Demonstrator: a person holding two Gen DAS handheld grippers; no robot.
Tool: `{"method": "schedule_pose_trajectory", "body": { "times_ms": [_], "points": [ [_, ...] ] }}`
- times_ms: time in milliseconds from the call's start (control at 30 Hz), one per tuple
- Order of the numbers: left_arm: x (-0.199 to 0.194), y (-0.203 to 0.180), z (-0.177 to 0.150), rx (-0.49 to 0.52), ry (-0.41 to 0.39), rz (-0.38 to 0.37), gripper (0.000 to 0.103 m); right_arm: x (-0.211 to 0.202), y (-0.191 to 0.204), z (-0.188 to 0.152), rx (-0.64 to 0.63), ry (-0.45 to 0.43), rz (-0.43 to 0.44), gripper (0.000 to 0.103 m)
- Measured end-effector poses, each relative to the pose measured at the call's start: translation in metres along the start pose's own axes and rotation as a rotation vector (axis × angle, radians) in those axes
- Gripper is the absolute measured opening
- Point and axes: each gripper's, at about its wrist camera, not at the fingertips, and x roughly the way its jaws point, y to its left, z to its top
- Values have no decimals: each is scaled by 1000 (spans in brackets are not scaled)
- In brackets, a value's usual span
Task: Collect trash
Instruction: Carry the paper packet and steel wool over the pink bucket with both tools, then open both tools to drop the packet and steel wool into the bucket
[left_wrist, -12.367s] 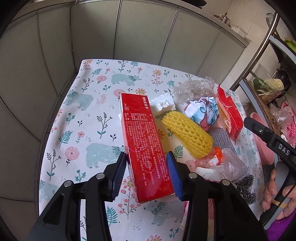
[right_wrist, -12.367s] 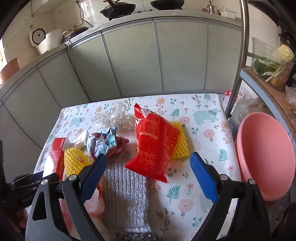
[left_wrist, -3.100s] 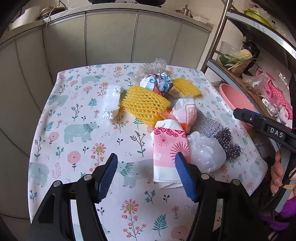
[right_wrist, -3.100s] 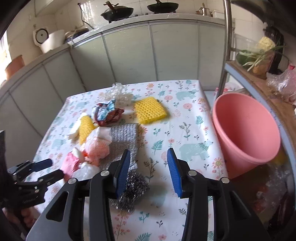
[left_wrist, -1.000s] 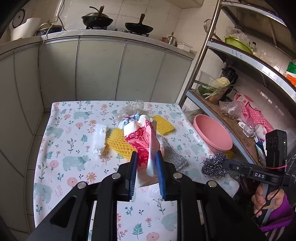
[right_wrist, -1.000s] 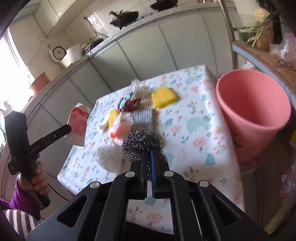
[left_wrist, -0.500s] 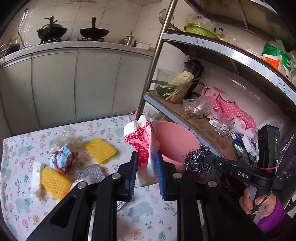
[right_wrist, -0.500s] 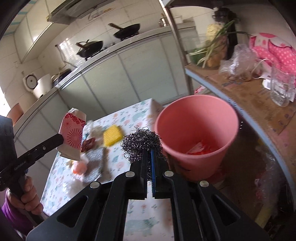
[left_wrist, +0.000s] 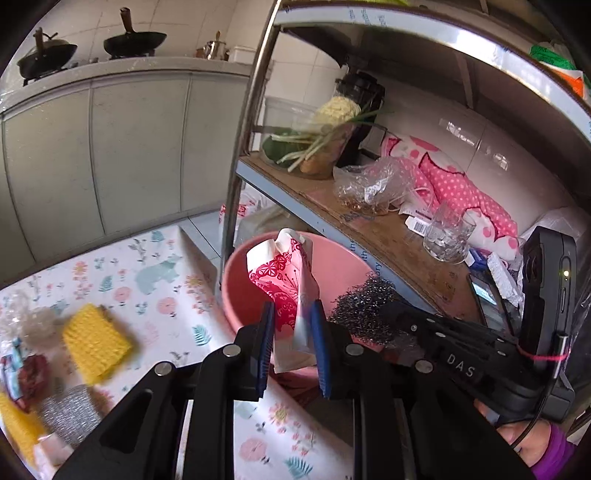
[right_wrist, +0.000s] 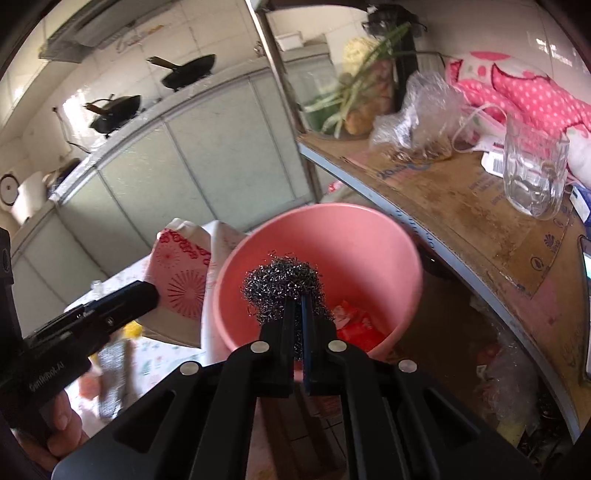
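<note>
Now both claws hang at the pink bucket (right_wrist: 369, 236). Left gripper (left_wrist: 291, 334) is clamped on the crumpled red-and-white pouch (left_wrist: 286, 273), which sticks up ahead of its blue pads, over the bucket's near rim. Right gripper (right_wrist: 297, 310) is pinched tight on the steel wool ball (right_wrist: 282, 282), over the bucket's mouth; below it lies something red, probably a wrapper (right_wrist: 351, 325). Left of the claws, yellow foam netting (left_wrist: 94, 341) lies on the floral tablecloth (left_wrist: 155, 280).

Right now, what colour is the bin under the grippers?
Pink bin, clearest in the right wrist view.
</note>
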Motion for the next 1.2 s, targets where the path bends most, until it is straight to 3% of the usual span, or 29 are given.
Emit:
{"method": "schedule_pose_trajectory", "body": {
  "times_ms": [300,733,933,1033,1200],
  "points": [
    [63,-2,-5,3,96,15,20,37,-12,0,14,61,-59,4],
    [89,7,-8,-16,147,25,22,63,-16,-2,32,119,-99,5],
    [87,4,-8,-16,142,28,26,67,-18,-4,50,129,-106,21],
    [85,4,-7,-22,148,42,34,64,-19,-4,51,124,-98,29],
    [74,6,-3,-42,132,46,43,58,-18,-3,45,114,-97,30]
  ]
}}
